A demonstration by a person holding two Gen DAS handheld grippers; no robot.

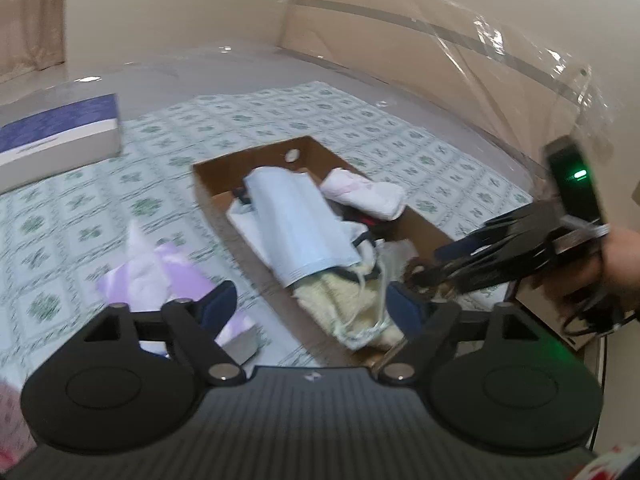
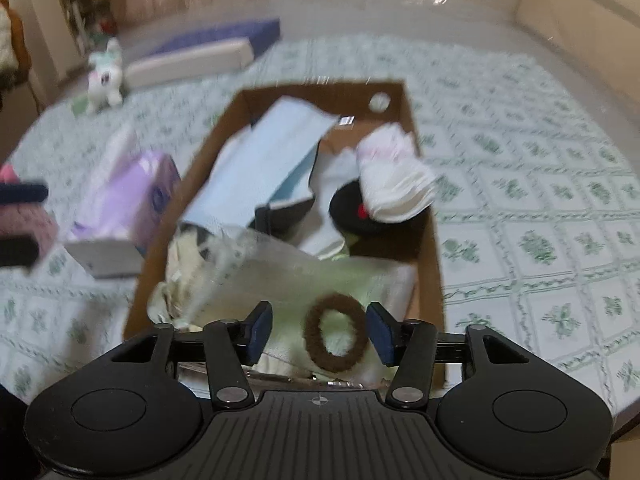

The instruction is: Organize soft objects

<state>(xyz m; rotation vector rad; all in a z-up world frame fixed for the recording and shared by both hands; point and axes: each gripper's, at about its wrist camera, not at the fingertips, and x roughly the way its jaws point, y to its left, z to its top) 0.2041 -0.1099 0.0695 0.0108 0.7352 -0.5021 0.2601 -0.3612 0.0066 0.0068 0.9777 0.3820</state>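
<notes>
- Right gripper (image 2: 318,334) half open over the cardboard box (image 2: 434,276), near end; brown hair tie (image 2: 335,334) sits loose between the pads, unpinched.
- Left gripper (image 1: 310,310) wide open, empty.
- I'd lift straight clear, no snagging.
- Box holds blue mask pack (image 2: 260,164), folded white cloth (image 2: 394,178), cream fabric (image 2: 182,264).

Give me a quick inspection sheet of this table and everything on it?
Surface: table under a green-patterned cloth.
Job's things: cardboard box holding a blue face mask, folded white cloth, brown hair tie.
Clutter: purple tissue box, book, small plush toy.
Grippers: left gripper open, empty; right gripper open, hair tie between the pads.
Cables: black cords by the hand.
Surroundings: beige wall, curtain.
</notes>
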